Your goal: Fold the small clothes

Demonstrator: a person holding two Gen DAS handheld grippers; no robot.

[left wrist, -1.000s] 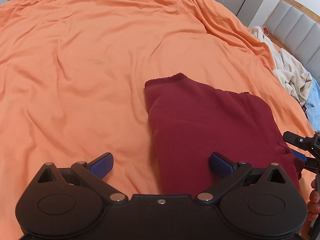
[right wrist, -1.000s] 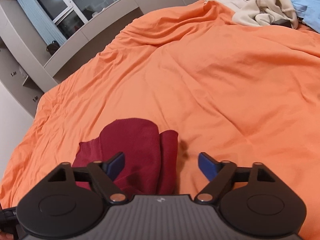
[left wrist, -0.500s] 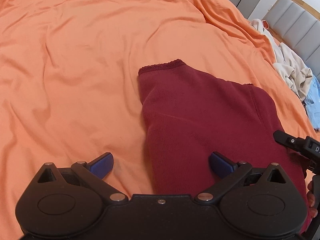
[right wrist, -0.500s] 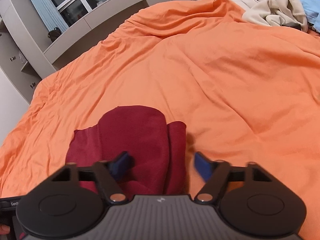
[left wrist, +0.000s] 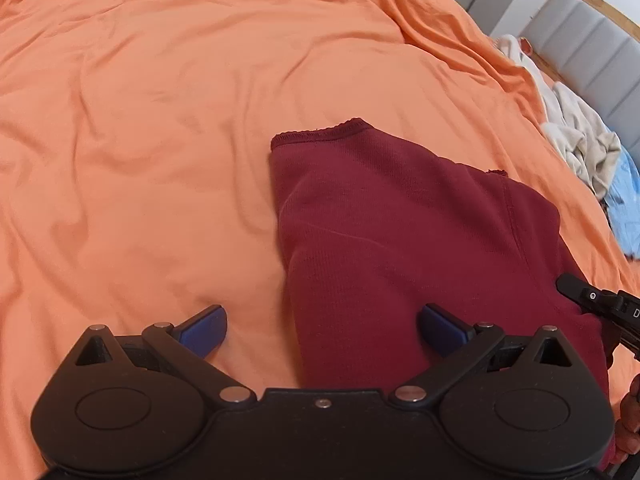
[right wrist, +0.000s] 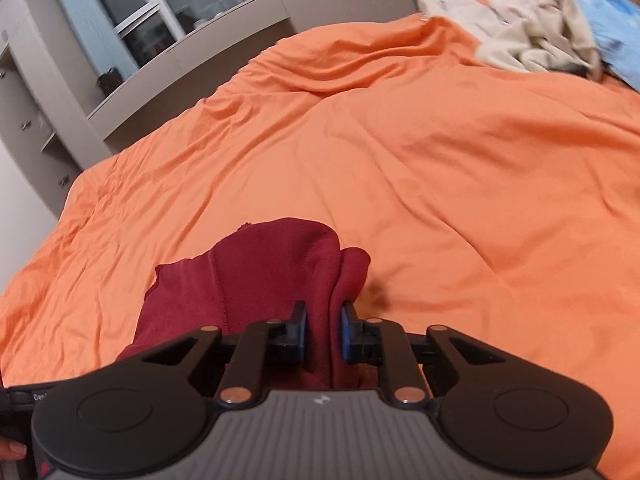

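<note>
One garment (left wrist: 420, 240) on site: dark red knit, lying on orange bedcover (left wrist: 160, 140). Change vs 0.5 s ago: right gripper (right wrist: 323, 334), then wide apart over the cloth, is now clamped on a raised fold at the garment's near right edge; blue pads (right wrist: 347, 334) nearly meet w/ fabric pinched between. Left gripper (left wrist: 320, 322) unchanged: jaws wide, hovering low over garment's left edge, one finger above bedcover, other above red cloth, no grip.

Garment condition: folded lengthwise, ribbed texture, scalloped hem band at far end, one stitched seam running along right side. Left edge straight and doubled. In right wrist view the cloth (right wrist: 248, 280) bunches upward toward the pads, a second fold lobe just beside the first.

Count: grippers 2; red garments 1; other laundry, 1 loose heap of beige cloth (right wrist: 532, 40) w/ 1 light blue item (right wrist: 616, 32) touching it, at far corner near headboard (left wrist: 592, 44), well apart from the red piece. Window (right wrist: 180, 8) and grey cabinets visible beyond bed foot.
</note>
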